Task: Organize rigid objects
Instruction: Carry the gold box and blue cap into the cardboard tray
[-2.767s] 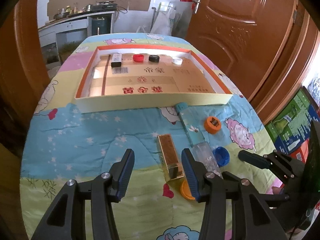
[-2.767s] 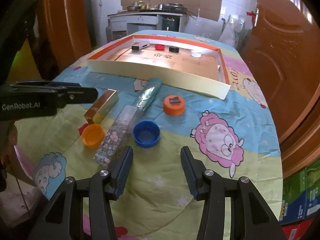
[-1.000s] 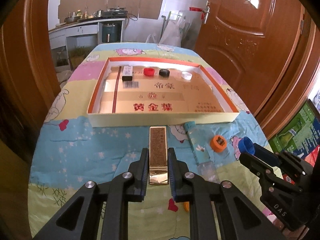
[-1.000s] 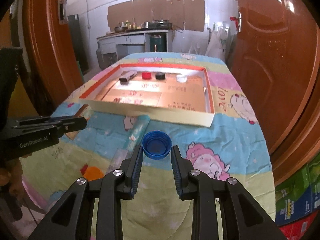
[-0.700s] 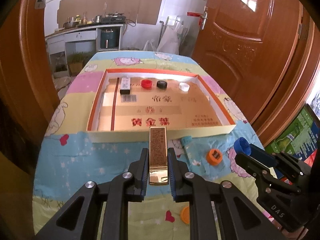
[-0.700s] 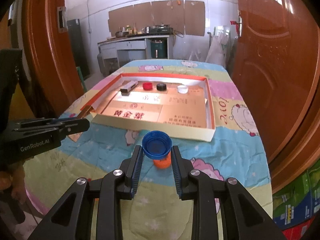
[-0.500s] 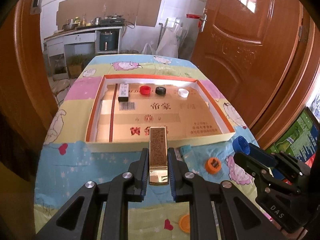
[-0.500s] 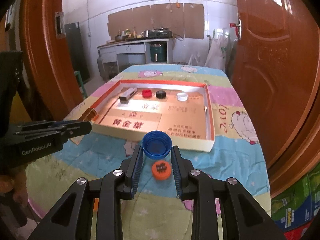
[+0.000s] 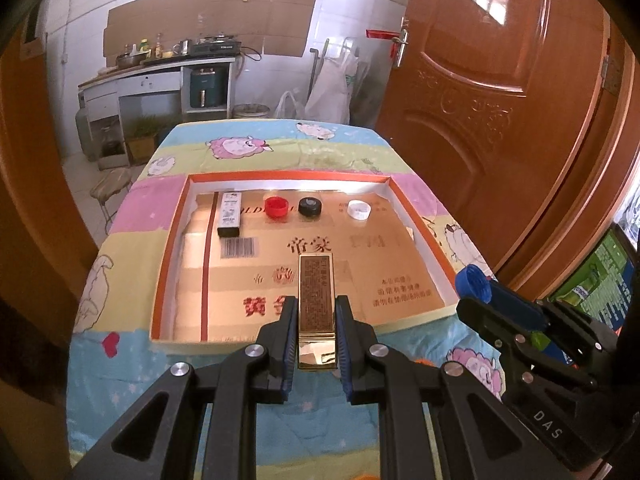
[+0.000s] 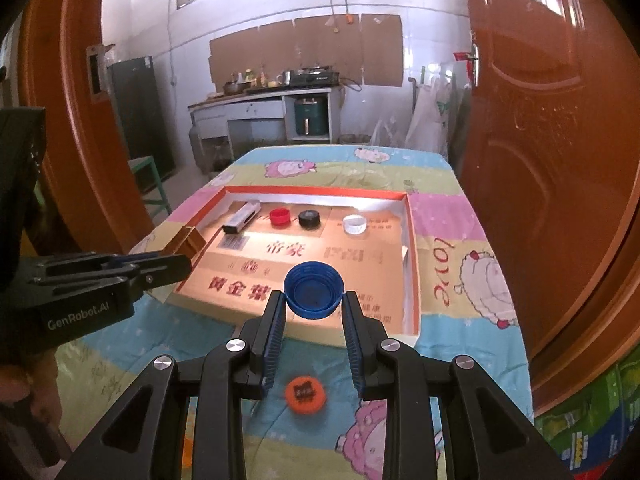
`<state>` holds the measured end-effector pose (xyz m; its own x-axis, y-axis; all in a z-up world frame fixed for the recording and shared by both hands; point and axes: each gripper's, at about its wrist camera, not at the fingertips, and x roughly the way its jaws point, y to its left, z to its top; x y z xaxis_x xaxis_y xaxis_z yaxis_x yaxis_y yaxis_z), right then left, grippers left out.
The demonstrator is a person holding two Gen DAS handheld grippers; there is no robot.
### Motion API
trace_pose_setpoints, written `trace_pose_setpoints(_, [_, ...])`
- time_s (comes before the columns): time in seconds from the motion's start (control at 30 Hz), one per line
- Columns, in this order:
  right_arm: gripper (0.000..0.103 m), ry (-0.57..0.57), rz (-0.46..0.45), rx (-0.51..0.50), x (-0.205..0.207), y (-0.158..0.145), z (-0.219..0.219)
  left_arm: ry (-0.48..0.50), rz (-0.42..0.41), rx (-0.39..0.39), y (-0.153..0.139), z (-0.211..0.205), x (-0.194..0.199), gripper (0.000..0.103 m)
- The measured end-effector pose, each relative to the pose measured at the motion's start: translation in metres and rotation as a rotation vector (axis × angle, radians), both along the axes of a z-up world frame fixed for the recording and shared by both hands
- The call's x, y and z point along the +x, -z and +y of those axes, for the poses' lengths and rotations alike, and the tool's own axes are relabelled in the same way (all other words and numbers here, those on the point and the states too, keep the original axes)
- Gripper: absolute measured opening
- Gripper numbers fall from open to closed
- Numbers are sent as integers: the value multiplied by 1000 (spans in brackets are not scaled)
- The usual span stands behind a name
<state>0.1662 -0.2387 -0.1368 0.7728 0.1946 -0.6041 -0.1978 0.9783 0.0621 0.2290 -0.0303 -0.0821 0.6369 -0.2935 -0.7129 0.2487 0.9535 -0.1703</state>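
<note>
- Left gripper (image 9: 316,312): jaws clamped on the gold box (image 9: 316,300), held lengthwise along the fingers, above the near wall of the tray (image 9: 280,342).
- Right gripper (image 10: 313,308): jaws partly closed on the blue cap (image 10: 313,290), gripped at its rim, hollow side toward the camera, over the tray's near edge.
- Step in hand, as judged: carry both items into the tray. Clear the near wall before lowering; set the box down flat, parallel to the black-and-white box (image 9: 229,214) at the back left.
- Place the cap in line with the red cap (image 9: 276,207), black cap (image 9: 310,207) and white cap (image 9: 359,210) along the far wall; release only once it rests on the tray floor.
- Risk: the cap is pinched at its edge and may roll on release.
- An orange cap (image 10: 306,393) lies on the cloth, outside the tray.
- Surface: table under a cartoon-sheep cloth (image 9: 248,148).
- Room: wooden door (image 9: 500,92) at right; kitchen counter (image 9: 160,72) behind.
</note>
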Motion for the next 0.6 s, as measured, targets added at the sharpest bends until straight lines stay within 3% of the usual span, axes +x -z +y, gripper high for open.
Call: trace_pose_setpoints(0.6, [30,3,35,19,57,13,-13,7,37,24,12,-16,56,18])
